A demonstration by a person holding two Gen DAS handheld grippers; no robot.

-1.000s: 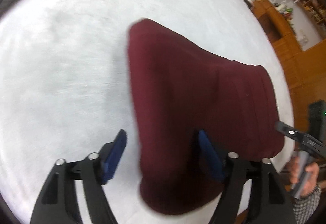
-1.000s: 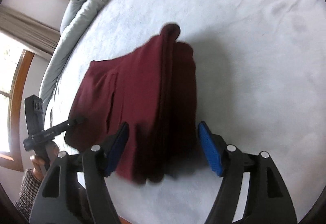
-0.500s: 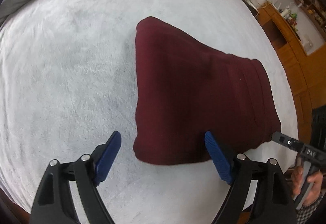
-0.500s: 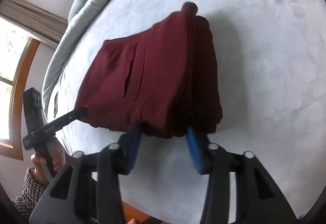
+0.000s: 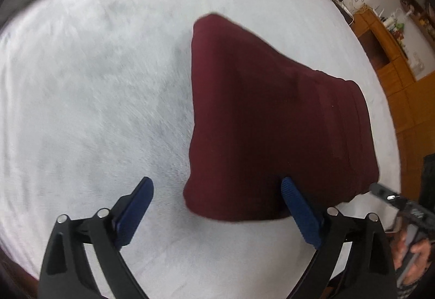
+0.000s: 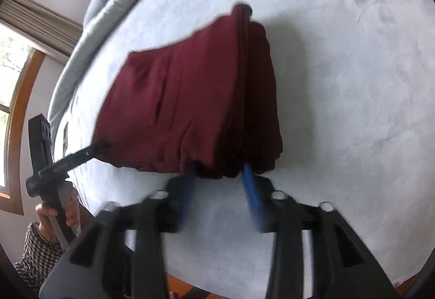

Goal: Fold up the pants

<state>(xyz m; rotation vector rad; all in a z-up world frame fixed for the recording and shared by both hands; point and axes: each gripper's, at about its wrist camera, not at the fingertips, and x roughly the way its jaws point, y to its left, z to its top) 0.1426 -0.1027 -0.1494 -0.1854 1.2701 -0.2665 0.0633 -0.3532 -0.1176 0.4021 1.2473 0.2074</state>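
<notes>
1. Pants (image 5: 272, 119), maroon, lie folded into a thick stack on the white bed (image 5: 95, 81), toward its near edge; in the left wrist view the bundle fills the middle out to 3 o'clock.

2. My left gripper (image 5: 217, 198) has just been opening and its jaws stand wide apart, the near corner of the bundle lying between them with neither pad pressing on it.

3. My right gripper (image 6: 221, 176) has just been opening as well; its pad tips sit at the layered hem edge, parted and astride it, and I judge it no longer clamps the cloth (motion blur there keeps me cautious).

4. To finish this release well, I would lift both grippers straight off so no pad snags a layer and drags the stack askew.

5. The fold looks close to done; the layers at 6 o'clock in the right view are slightly uneven and might want a light press.

6. Around: a grey duvet (image 6: 114, 8) bunched at 10 o'clock, a window (image 6: 11, 97) at 9 o'clock, wooden cabinets (image 5: 394, 62) at 2 o'clock in the left view. Nothing lies in the way on the bed.
</notes>
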